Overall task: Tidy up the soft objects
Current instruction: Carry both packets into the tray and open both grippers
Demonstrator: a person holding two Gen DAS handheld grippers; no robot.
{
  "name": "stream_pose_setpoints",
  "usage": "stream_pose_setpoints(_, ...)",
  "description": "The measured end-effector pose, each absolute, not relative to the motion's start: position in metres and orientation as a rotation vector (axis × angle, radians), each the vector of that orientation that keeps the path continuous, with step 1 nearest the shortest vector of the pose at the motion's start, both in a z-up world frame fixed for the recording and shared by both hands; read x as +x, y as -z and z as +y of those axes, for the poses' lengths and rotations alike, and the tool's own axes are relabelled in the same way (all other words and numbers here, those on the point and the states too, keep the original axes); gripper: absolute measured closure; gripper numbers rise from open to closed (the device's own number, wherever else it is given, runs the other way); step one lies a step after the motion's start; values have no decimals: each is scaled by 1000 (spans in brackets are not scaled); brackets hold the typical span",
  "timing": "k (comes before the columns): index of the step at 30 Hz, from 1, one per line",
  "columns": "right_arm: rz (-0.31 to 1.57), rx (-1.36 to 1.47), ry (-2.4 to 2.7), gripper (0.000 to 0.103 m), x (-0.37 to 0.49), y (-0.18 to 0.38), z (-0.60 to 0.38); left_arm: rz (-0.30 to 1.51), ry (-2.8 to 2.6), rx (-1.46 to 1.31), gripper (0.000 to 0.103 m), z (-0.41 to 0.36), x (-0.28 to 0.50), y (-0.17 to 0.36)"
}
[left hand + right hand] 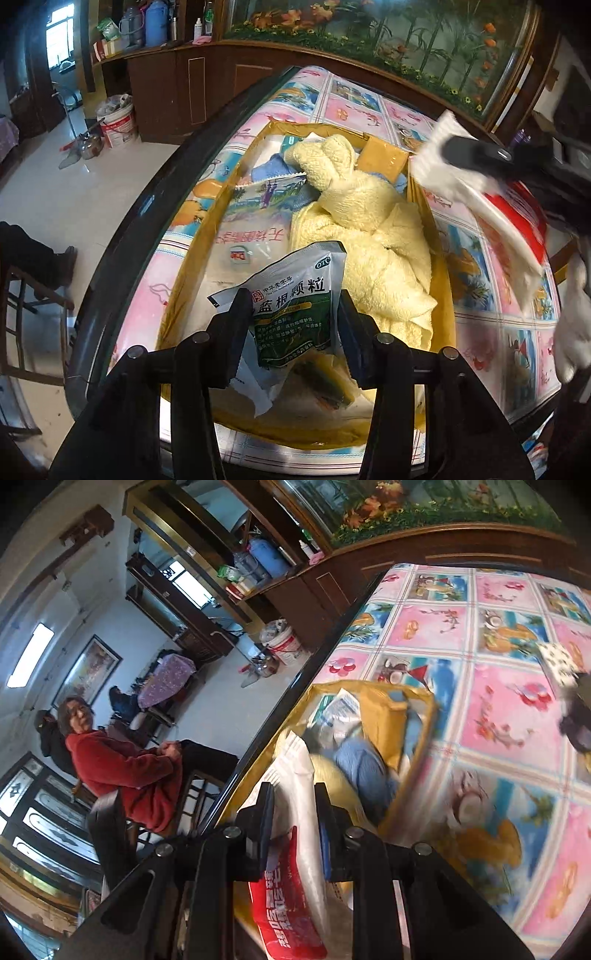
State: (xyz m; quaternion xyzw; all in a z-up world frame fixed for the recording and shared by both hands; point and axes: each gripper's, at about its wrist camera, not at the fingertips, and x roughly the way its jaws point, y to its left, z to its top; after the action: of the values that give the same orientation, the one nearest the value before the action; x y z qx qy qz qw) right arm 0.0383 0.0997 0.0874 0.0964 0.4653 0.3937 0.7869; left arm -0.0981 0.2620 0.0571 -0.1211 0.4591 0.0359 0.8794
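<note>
Both tongs over box [439,229], left tongs [293,314] gripping sachet [295,306], right tongs [295,808] gripping pouch [295,867]

A white bucket [117,123] and kettle [89,144] stand on the floor; a red-jacketed woman [122,764] sits, perhaps on a chair.

Right gripper [293,805] fingers [266,812] clamp red-white bag [295,867] over cardboard box [384,709].

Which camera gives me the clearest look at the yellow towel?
Left wrist: the yellow towel lies bunched and sharp inside the cardboard box. Right wrist shows only a blurred yellow patch behind the red-and-white bag.
</note>
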Motion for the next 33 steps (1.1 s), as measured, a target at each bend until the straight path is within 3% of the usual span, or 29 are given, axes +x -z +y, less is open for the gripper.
stream_pose_setpoints(11,1006,134,-747,80,84,-61,163,823,-121,-249,53,265,-124,-81)
stream_pose_setpoints(19,814,154,-728,80,61,-110,127,769,-173,-256,53,263,-125,-88)
stream_pose_setpoints(27,779,153,-756,79,15,-117,75,713,-240,-201,53,237,-136,-102)
stream_pose_setpoints(32,777,160,-744,79,-7,-103,48,527,-496,-97,53,214,-157,-129)
stream_pose_setpoints(33,774,163,-746,79,-11,-102,44,470,-581,-76,45,210,-166,-139)
